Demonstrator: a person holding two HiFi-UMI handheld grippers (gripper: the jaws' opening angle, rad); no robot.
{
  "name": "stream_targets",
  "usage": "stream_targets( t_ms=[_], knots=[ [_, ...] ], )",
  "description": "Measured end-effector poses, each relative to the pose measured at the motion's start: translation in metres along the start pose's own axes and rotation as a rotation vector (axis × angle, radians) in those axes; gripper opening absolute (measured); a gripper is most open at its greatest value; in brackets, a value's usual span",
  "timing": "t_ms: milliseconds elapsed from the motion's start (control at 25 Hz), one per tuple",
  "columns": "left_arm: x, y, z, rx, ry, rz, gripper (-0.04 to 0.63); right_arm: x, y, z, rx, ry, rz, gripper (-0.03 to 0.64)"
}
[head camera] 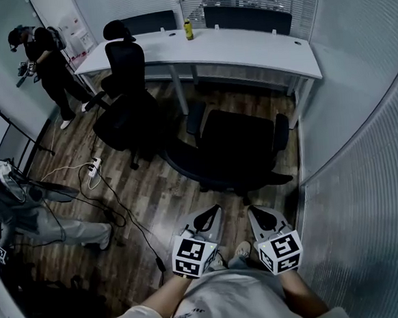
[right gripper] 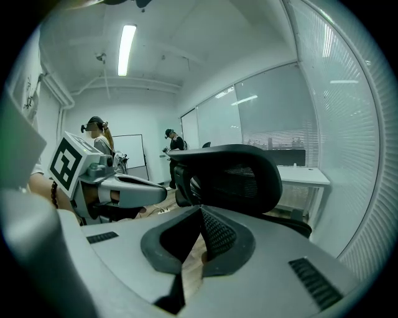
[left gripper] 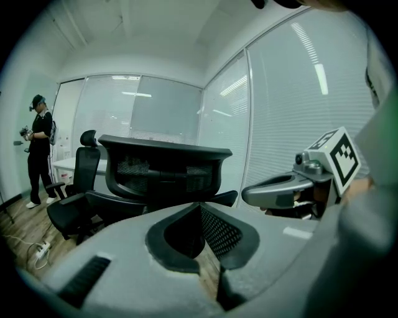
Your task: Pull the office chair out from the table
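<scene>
Two grippers side by side, left gripper and right gripper, jaws pressed together on nothing, just behind the office chair, chair on open dark plank floor near the white table, power strip at left, ribbed glass wall at right.

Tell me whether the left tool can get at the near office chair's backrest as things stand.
Probably yes. The left tool points at the near office chair's backrest, and nothing stands between them. Its jaws are shut and empty, so they must open first.
</scene>
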State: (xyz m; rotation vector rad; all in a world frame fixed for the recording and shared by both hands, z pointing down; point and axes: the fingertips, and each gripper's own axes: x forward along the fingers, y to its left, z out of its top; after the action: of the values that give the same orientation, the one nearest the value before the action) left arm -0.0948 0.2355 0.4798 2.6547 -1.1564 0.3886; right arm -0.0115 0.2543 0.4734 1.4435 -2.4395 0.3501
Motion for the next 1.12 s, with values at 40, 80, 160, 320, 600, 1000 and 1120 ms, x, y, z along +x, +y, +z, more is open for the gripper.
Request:
stream_targets(
  t_ms=[40,80,160,320,600,1000,1120],
  knots=[
    [0.000,-0.001,0.000,-0.002,0.000,0.000,0.011,0.000,0.000,0.001,0.000,-0.003,0.001,0.008],
    [0.000,-0.001,0.000,-0.003,0.000,0.000,0.011,0.000,0.000,0.001,0.000,-0.005,0.003,0.008],
    [0.000,0.000,-0.002,0.000,0.003,0.002,0.011,0.000,0.000,0.001,0.004,-0.006,0.009,0.008],
    [-0.001,0.002,-0.004,0.021,0.002,0.007,0.011,0.000,0.001,-0.003,0.012,-0.003,0.017,0.008],
    [-0.003,0.001,-0.008,0.025,0.005,-0.001,0.011,0.001,0.001,-0.008,0.026,-0.005,0.018,0.006],
    [-0.005,0.006,-0.015,0.021,0.009,-0.008,0.011,0.003,0.007,-0.013,0.028,-0.011,0.013,0.006],
    [-0.007,0.007,-0.015,0.018,0.004,-0.011,0.011,0.003,0.010,-0.012,0.024,-0.011,0.010,0.006]
  ],
)
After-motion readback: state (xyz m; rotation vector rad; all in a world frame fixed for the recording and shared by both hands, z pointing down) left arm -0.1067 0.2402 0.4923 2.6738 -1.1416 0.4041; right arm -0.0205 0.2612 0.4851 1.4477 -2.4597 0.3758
